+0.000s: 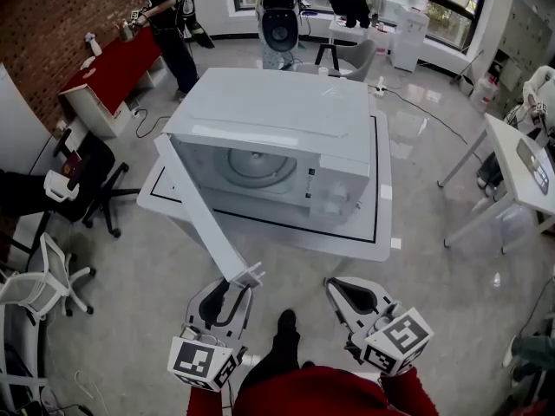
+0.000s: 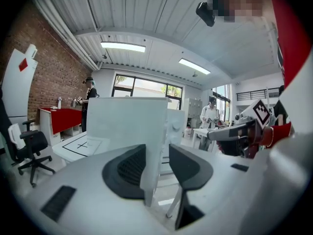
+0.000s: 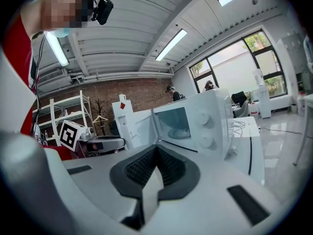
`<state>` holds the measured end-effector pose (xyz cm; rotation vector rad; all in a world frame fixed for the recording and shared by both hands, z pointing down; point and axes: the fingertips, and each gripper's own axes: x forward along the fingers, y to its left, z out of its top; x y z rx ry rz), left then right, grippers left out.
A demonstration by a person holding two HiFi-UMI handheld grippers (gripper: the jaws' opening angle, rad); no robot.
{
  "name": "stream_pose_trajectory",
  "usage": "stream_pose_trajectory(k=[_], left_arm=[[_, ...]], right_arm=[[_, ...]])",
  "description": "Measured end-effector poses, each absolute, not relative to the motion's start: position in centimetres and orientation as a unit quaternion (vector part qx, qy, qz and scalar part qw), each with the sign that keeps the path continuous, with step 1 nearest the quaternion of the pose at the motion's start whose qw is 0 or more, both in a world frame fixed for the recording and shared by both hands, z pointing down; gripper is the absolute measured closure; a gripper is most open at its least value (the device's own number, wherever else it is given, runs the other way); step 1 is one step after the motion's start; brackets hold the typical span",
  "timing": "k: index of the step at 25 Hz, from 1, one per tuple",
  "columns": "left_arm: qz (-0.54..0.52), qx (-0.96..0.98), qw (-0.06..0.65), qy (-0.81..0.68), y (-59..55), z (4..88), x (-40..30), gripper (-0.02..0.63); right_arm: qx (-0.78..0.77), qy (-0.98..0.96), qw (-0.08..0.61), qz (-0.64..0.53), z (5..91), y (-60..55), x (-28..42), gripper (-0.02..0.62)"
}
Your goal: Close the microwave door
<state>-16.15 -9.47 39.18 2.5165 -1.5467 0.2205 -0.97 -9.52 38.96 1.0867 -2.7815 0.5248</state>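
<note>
Pointing at left gripper [image 1: 229,295]: microwave door [image 1: 202,208]

The white counter [image 1: 368,232] stood low on the glossy grey floor [image 1: 147,293]. Its top was marked with a thin black line [image 1: 376,180] that ran as a rectangle a little inside the edges. The only thing plainly resting on it was the white microwave [image 1: 277,115], set within that rectangle, with a bare strip of counter showing in front of it and to its right. The microwave's door [image 1: 204,211] stood open, swung out past the counter's near left corner and over the floor. A small pale patch by the counter's right edge was too small to make out.
</note>
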Motion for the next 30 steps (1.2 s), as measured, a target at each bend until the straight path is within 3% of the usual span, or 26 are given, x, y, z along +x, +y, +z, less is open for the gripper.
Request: stream_pose_trajectory(k=[30], left_arm=[[0.1,0.901,0.096,-0.41,-14.4,40.3,-10.5,0.453]], right_arm=[[0.407,-0.903,0.037,0.133,39.1,-12.7,-0.8,0.581]])
